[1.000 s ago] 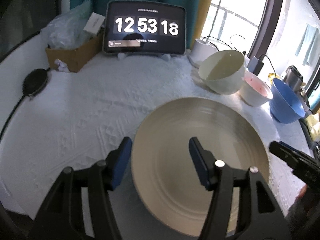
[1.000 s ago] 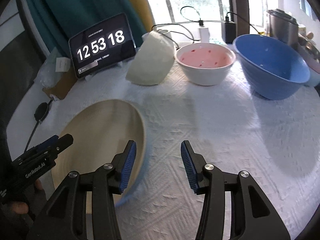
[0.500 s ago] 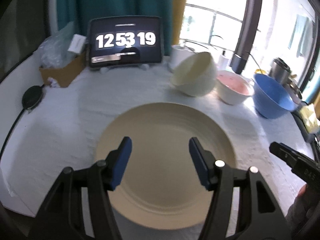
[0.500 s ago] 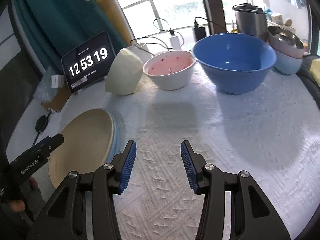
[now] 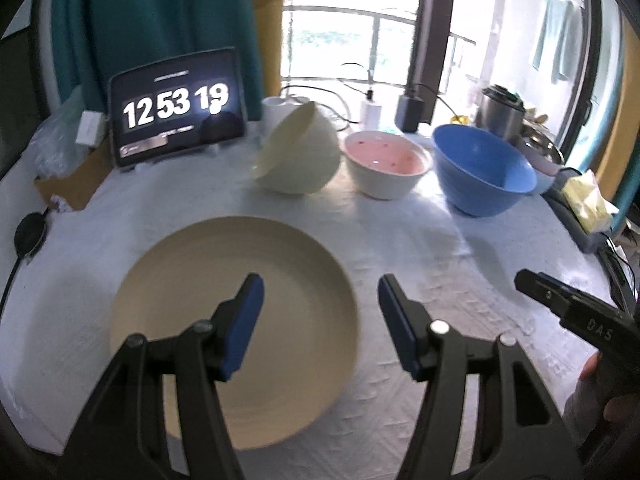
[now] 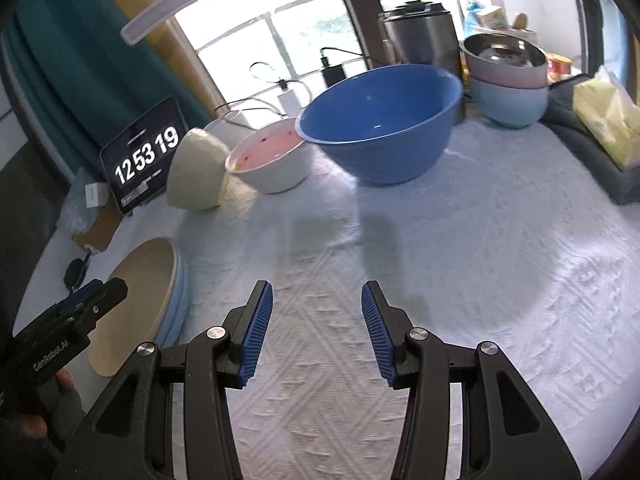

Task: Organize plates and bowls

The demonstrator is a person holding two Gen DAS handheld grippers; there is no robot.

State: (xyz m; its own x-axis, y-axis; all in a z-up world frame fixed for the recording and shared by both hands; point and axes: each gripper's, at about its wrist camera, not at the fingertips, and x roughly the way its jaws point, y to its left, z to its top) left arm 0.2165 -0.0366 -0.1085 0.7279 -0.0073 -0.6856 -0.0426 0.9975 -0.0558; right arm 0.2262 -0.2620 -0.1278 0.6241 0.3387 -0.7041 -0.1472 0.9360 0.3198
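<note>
The beige plate (image 5: 236,328) is lying flat on the white tablecloth (image 6: 460,248), and from the right wrist view it is seeming to sit on top of a pale blue plate (image 6: 178,304), so I am judging that the plates are already stacked. The left gripper (image 5: 320,320) is hanging over the right edge of this plate with its fingers spread wide and holding nothing; the right gripper (image 6: 316,328) is hovering over bare cloth, released and empty as well. The bowls are, I think, the work that is left: the cream bowl (image 5: 298,152) is lying tipped on its side near the clock tablet (image 5: 176,108), the pink-inside white bowl (image 5: 386,164) is standing just beside it, and the large blue bowl (image 6: 380,120) is standing next to that one, none of them nested. At the far right two more bowls (image 6: 506,80) are already sitting one in another. I cannot tell how many plates are under the beige one, because only a thin blue rim is showing, and the picture is blurred there.
</note>
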